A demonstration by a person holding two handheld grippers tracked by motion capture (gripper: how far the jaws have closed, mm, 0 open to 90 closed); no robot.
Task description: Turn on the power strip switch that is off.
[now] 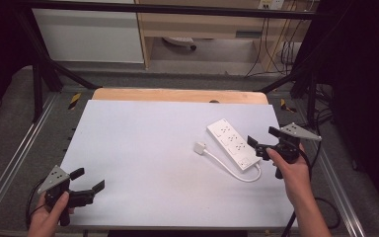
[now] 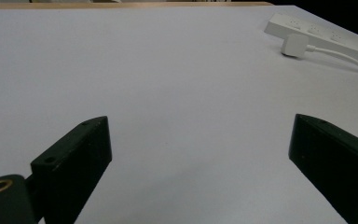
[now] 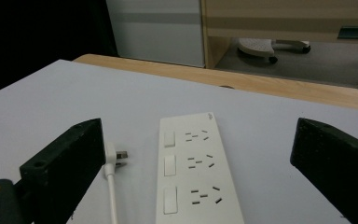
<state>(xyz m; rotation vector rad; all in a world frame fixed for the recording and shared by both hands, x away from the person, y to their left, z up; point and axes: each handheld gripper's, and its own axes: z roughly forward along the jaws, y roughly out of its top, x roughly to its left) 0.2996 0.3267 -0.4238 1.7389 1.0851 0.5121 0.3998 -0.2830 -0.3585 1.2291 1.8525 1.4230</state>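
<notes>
- Two grippers are held over a white table [image 1: 143, 148], one in each of the person's hands.
- The left gripper [image 1: 86, 181] sits near the table's near left corner, gripped by the left hand [image 1: 49, 217]. Its jaws are spread wide and hold nothing; in the left gripper view only bare table surface lies between them.
- The right gripper [image 1: 261, 138] is at the table's right edge, held by the right hand [image 1: 291, 168]. Its jaws are also spread wide and empty.
- A white power strip [image 1: 233, 143] lies flat on the right part of the table, just beside the right gripper, set at a slant. In the right gripper view it lies between the two jaws, untouched, with three socket groups and three switches facing up.
- A white cord [image 1: 229, 168] curves from the strip's near end back to a white plug [image 1: 200, 147], which rests on the table just left of the strip.
- Beyond the table's far edge stand a wooden shelf unit [image 1: 202, 24] and a white cabinet [image 1: 89, 34].
</notes>
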